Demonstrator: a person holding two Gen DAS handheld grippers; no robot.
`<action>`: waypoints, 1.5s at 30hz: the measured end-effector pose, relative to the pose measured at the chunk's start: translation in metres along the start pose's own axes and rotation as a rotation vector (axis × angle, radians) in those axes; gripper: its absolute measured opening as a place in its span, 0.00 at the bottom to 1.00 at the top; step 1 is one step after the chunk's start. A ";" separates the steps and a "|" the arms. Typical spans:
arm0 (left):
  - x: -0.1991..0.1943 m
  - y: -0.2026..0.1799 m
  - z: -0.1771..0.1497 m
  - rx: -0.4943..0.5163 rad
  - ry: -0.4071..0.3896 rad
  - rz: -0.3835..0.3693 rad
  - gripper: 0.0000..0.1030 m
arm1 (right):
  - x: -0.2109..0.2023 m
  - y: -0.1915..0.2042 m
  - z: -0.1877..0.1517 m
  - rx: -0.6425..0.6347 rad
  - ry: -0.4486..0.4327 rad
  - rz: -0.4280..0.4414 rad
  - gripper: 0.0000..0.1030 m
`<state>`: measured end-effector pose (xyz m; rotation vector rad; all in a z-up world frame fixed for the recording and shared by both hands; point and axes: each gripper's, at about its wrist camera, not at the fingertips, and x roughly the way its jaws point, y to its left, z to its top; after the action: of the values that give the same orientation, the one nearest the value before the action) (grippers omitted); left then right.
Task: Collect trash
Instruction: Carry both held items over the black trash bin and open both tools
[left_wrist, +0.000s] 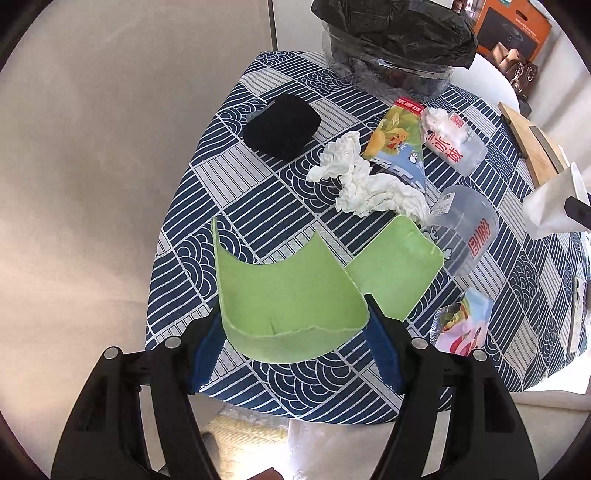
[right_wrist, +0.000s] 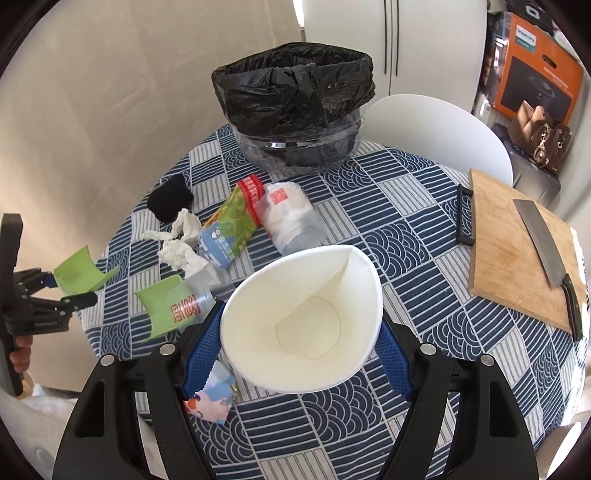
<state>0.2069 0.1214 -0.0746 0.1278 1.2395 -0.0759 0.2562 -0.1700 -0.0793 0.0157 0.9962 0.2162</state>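
My left gripper is shut on a torn green cup half and holds it just above the table's near edge. A second green piece lies on the patterned tablecloth beside it. My right gripper is shut on a squashed white paper cup whose mouth faces the camera. The bin with a black bag stands at the far side of the table. Between the bin and the grippers lie crumpled tissue, a snack wrapper and two clear plastic cups.
A black cloth-like lump sits at the table's left. A wooden cutting board with a knife lies at the right. A small colourful wrapper lies under my right gripper. A white chair stands behind the table.
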 end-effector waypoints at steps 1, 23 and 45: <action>-0.003 -0.001 0.002 0.010 -0.007 0.002 0.68 | -0.002 -0.001 0.001 0.002 -0.005 -0.002 0.69; -0.049 -0.003 0.148 0.285 -0.144 -0.055 0.68 | -0.058 -0.041 0.087 0.133 -0.166 -0.224 0.69; -0.079 -0.036 0.311 0.455 -0.442 -0.219 0.67 | -0.039 -0.019 0.237 0.171 -0.372 -0.095 0.69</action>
<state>0.4683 0.0417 0.0979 0.3496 0.7732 -0.5491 0.4371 -0.1759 0.0805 0.1593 0.6406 0.0374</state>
